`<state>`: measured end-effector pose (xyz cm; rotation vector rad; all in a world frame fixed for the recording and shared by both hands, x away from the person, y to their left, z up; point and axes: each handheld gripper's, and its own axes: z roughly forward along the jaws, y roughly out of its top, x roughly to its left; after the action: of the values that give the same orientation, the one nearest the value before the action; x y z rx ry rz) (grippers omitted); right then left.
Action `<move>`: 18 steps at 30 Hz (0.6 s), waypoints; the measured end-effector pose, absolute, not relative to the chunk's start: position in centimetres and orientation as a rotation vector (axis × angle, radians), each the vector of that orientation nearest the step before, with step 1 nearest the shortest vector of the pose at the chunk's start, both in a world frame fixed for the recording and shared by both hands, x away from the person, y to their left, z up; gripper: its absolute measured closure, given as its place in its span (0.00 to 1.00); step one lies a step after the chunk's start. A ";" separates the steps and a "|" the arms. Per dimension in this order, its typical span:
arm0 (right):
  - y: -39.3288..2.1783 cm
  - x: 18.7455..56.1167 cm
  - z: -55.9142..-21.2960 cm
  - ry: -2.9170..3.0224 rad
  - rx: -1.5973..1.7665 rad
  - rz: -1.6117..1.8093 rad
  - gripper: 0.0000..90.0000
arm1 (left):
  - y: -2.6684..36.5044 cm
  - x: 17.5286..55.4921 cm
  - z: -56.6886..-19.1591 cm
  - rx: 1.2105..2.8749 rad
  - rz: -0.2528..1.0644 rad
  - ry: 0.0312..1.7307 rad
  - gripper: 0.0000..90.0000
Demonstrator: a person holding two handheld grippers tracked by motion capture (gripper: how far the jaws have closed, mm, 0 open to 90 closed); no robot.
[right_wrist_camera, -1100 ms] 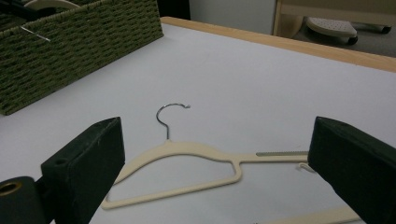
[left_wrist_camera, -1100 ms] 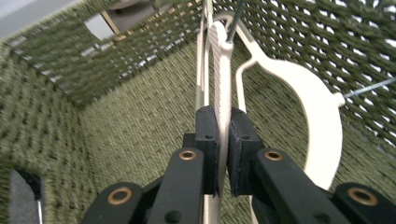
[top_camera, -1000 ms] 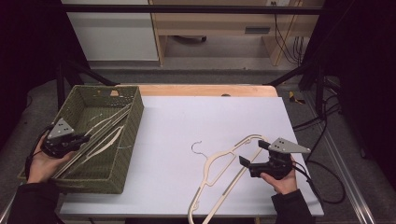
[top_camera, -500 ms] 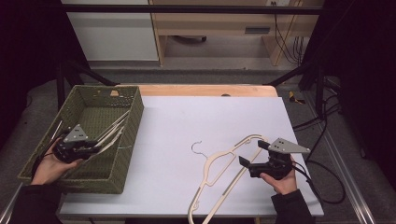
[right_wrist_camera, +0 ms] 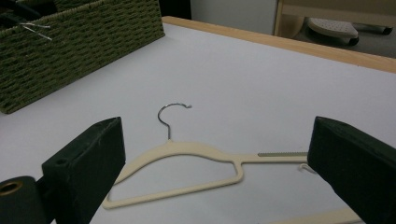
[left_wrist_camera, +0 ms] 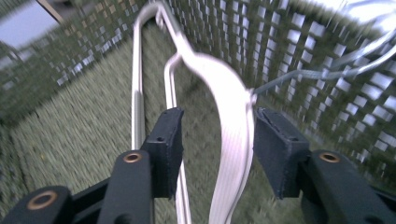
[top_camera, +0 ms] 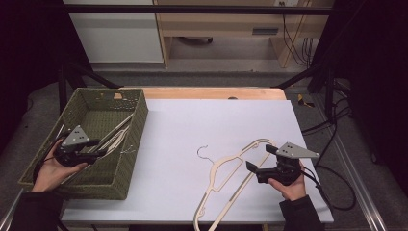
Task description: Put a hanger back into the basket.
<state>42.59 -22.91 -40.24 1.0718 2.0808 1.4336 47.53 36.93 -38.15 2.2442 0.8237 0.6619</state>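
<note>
now hanger between parted jaws, seemingly unpinched

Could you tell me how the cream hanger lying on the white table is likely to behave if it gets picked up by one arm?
The cream hanger looks thin and flat, so probably light and fairly stiff. Held by one arm, it would likely swing and tilt. Its metal hook might snag on the woven basket.

Black tools (grey three-cornered plates, trailing cables); dark sleeves.
</note>
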 end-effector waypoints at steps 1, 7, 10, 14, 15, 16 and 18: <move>-22.9 42.6 -40.2 2.085 1.065 1.431 0.05 | 36.8 47.4 -37.9 2.240 0.667 0.828 0.56; -22.9 42.5 -40.2 2.075 1.071 1.437 0.05 | 35.5 46.8 -36.5 2.184 0.711 0.801 0.51; -22.9 42.5 -40.1 2.076 1.062 1.436 0.05 | 34.6 46.3 -36.0 2.108 0.717 0.807 0.48; -22.8 42.6 -40.1 2.079 1.054 1.434 0.06 | 33.9 45.8 -35.2 1.990 0.688 0.831 0.40; -22.8 42.6 -40.1 2.075 1.057 1.435 0.05 | 33.8 45.6 -35.1 1.960 0.675 0.835 0.38; -22.8 42.6 -40.1 2.075 1.058 1.435 0.06 | 33.6 45.4 -34.9 1.935 0.676 0.838 0.36; -22.8 42.6 -40.1 2.074 1.056 1.438 0.06 | 33.3 45.1 -34.7 1.895 0.672 0.843 0.33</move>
<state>42.57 -22.77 -40.08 1.0558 2.0737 1.4383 45.12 33.25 -34.65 1.8947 0.8427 0.6717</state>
